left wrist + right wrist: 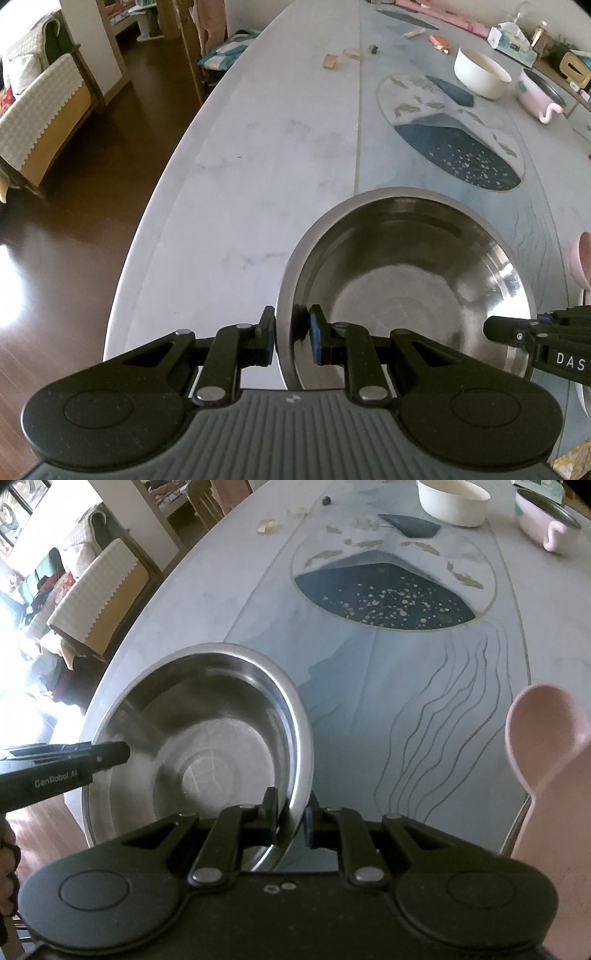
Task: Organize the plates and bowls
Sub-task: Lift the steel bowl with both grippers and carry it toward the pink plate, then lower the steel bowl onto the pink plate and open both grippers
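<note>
Steel bowl (406, 295) sits near the counter's (240, 166) curved edge, with dark floor (74, 221) just past that edge. Left tool (291, 332) is nearly closed and pinches the bowl's left rim, one pad outside the wall and one inside. Right tool (291, 818) is nearly closed too and pinches the bowl's right rim the same way. In the right view the bowl looks tilted, but I cannot tell if it touches the counter.

Beyond the bowl the counter is bare for a long way, over the blue oval picture (388, 590) set into the top. Left of the bowl there is only a thin strip of counter before the edge. A pink bowl (546, 731) stands close on the right, near the bowl but apart from it. Far off stand a white bowl (480, 74) and a pink pot (539, 94), beside each other and well apart from the steel bowl. Small bits (330, 61) lie far back too.
</note>
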`<state>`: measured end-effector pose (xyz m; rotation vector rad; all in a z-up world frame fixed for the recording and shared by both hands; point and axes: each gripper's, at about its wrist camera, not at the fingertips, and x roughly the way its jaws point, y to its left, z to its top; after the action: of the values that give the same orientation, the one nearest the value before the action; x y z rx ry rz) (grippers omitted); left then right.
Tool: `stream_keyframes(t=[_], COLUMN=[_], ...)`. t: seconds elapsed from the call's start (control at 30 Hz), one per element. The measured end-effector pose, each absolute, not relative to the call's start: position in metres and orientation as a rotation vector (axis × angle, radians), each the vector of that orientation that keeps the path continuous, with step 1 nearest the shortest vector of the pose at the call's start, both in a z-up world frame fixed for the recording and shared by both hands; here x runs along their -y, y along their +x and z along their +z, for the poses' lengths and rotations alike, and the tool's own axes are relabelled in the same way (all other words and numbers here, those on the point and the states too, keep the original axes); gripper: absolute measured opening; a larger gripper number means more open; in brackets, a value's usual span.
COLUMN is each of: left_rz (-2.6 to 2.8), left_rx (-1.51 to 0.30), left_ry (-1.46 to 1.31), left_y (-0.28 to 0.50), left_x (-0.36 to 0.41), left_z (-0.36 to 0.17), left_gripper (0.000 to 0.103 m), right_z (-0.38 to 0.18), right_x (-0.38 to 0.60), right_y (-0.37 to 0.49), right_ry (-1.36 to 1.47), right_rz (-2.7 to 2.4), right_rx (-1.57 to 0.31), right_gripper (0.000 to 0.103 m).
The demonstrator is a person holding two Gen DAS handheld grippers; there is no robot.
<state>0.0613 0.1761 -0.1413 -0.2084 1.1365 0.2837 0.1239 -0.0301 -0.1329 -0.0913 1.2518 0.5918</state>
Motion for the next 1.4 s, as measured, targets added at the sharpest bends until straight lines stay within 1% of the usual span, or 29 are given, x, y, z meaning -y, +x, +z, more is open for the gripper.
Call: stream_keyframes(t=[0.17,0.33,0.37,0.67,0.73,1.03,1.1,1.17,1.2,1.27,1.3,1.33,1.4], left_rz=[0.279,0.284,0.285,0.28,0.278,0.263,0.252,0.237,0.23,0.216,0.206,0.201,0.192], left_rx=[-1.128,-1.113,-1.113,-1.102,-1.091,-0.994,-0.967,-0.941,-0.926,-0.894,-0.878,-0.865,-0.829], left_ry=[-0.218,-0.234,-0.239,-0.263,-0.259,-0.227,-0.219,-0.215,-0.21,-0.201,-0.193,-0.189,-0.182], left_y=[0.06,0.057,0.058,0.053,0.052,0.041,0.039,0.038,0.037,0.036,0.035,0.035,0.034], left_x=[-0.178,-0.181,-0.181,-0.187,-0.188,-0.191,-0.189,-0.186,-0.184,-0.18,-0.176,-0.173,-0.168], left_z=[-0.143,-0.142,-0.142,-0.139,-0.136,-0.107,-0.099,-0.091,-0.086,-0.078,-0.073,-0.069,-0.06], left_gripper=[0.017,0.018,0.018,0.019,0.019,0.019,0.019,0.023,0.028,0.033,0.04,0.052,0.063], right_z=[-0.133,-0.132,-0.131,-0.115,-0.109,-0.08,-0.072,-0.064,-0.06,-0.051,-0.047,-0.043,-0.036], right_x=[0.028,0.027,0.028,0.037,0.04,0.051,0.052,0.053,0.054,0.054,0.055,0.055,0.056], right_y=[0.124,0.123,0.122,0.12,0.118,0.114,0.112,0.109,0.107,0.105,0.104,0.102,0.1], right_ry=[-0.105,-0.126,-0.128,-0.128,-0.129,-0.112,-0.114,-0.116,-0.115,-0.116,-0.118,-0.121,-0.122], right_rz=[0.593,0.601,0.601,0.577,0.571,0.577,0.584,0.592,0.595,0.607,0.609,0.61,0.612], right_rx=[-1.245,-1.236,-1.231,-1.182,-1.16,-1.071,-1.05,-1.028,-1.016,-0.993,-0.98,-0.966,-0.945], right_gripper=[0.015,0.019,0.021,0.025,0.026,0.027,0.029,0.033,0.035,0.035,0.036,0.037,0.039])
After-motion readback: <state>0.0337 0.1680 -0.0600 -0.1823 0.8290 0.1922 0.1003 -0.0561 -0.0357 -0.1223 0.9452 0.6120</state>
